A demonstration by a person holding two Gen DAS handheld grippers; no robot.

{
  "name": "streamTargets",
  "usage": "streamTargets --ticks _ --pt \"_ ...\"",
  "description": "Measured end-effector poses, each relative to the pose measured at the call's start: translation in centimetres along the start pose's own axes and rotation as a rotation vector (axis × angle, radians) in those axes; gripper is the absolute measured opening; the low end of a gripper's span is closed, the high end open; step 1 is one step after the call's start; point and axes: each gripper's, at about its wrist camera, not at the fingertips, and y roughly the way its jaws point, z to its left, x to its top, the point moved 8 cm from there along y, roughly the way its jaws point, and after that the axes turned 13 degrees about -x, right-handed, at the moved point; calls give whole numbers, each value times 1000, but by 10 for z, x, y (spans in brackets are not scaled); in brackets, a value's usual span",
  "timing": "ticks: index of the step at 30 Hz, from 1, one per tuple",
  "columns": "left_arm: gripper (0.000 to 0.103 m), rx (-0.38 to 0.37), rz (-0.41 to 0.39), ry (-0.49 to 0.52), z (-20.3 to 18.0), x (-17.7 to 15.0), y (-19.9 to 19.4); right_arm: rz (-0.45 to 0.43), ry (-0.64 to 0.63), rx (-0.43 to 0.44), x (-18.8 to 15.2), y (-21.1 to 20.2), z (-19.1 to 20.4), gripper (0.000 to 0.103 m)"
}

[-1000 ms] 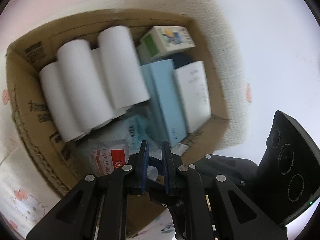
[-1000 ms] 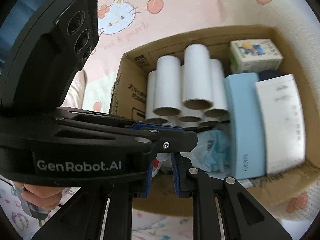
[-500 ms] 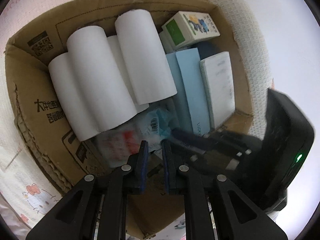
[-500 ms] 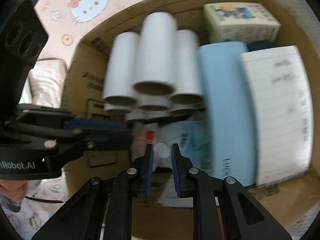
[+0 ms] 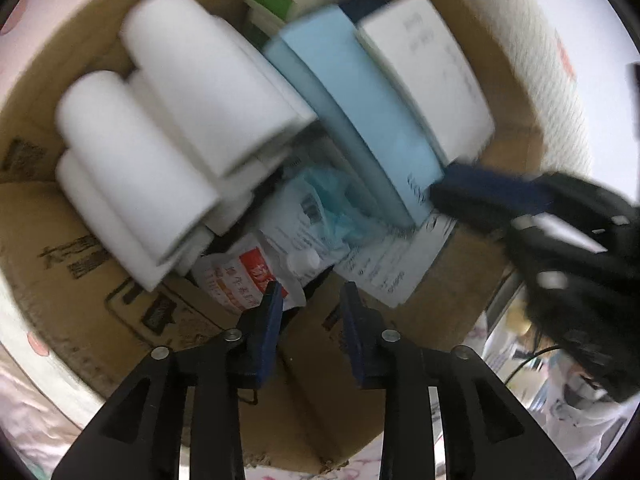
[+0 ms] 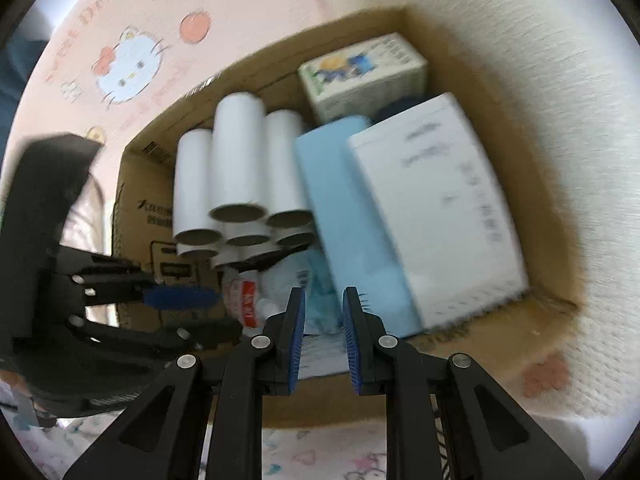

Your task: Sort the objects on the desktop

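Both tools are hanging over the cardboard box (image 5: 100, 292). The left tool (image 5: 310, 292) has just been opening, its jaws now standing moderately apart with nothing between them. The soft red-and-white pouch (image 5: 244, 276) is lying just ahead of its tips; being light, crinkly and slippery, it is probably best pinched at the capped spout. The right tool (image 6: 323, 300) is staying shut and empty.

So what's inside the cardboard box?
Box: white rolls, blue case, white box, small carton, plastic packets. Anything under them is hidden.
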Motion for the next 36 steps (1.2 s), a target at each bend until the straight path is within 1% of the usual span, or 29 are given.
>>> streamTargets --ticks 2,4,5,6,8,11,12,14,15,17,19,20,22,24,26,27,29,31,32,33,34,36 --pt "34 25 52 7 2 0 14 -36 32 -31 -1 -13 -5 16" --pt "34 51 93 1 8 0 26 -61 70 -23 -5 -19 -8 16" --pt "31 66 103 -15 12 0 31 -65 82 -15 -1 -22 -13 16" --pt "25 66 101 -31 15 2 34 -74 111 -4 -2 -26 -15 16" --pt "17 68 92 -63 22 4 38 -82 149 -3 -3 -32 -21 16" --pt "14 72 50 -143 38 9 38 -91 199 -5 -7 -38 -26 16" --pt "14 60 46 -165 42 9 38 -98 217 3 -7 -40 -26 16" --pt "14 60 34 -176 45 11 35 -109 235 20 -10 -46 -28 16" --pt "14 60 25 -183 46 12 33 -114 242 24 -12 -46 -19 16" --pt "14 58 -10 -191 47 14 25 -121 255 30 -18 -47 -14 16" --pt "15 66 -40 -169 46 14 14 -120 266 35 -21 -44 -10 16" --pt "16 79 -62 -148 45 13 5 -119 273 35 -25 -44 -8 16" --pt "23 101 -100 -122 42 9 -11 -117 285 33 -29 -43 -6 16" --pt "40 102 -157 -95 39 4 -32 -120 303 40 -33 -46 -3 16" --pt "46 95 -208 -64 35 -2 -51 -129 314 43 -36 -52 -2 17" --pt "51 101 -238 -51 33 -5 -62 -135 315 40 -37 -55 -1 17" --pt "55 134 -293 -8 32 -11 -82 -149 311 16 -39 -62 2 17" --pt "57 175 -356 41 29 -16 -101 -163 308 -12 -41 -70 6 20" --pt "58 187 -387 68 27 -20 -110 -167 308 -19 -41 -72 7 24" --pt "58 194 -409 90 21 -30 -113 -176 312 -31 -44 -77 9 29" --pt "58 195 -434 114 8 -24 -115 -187 316 -44 -45 -82 11 32" --pt "58 183 -490 163 -2 -26 -127 -208 316 -62 -47 -88 16 43"
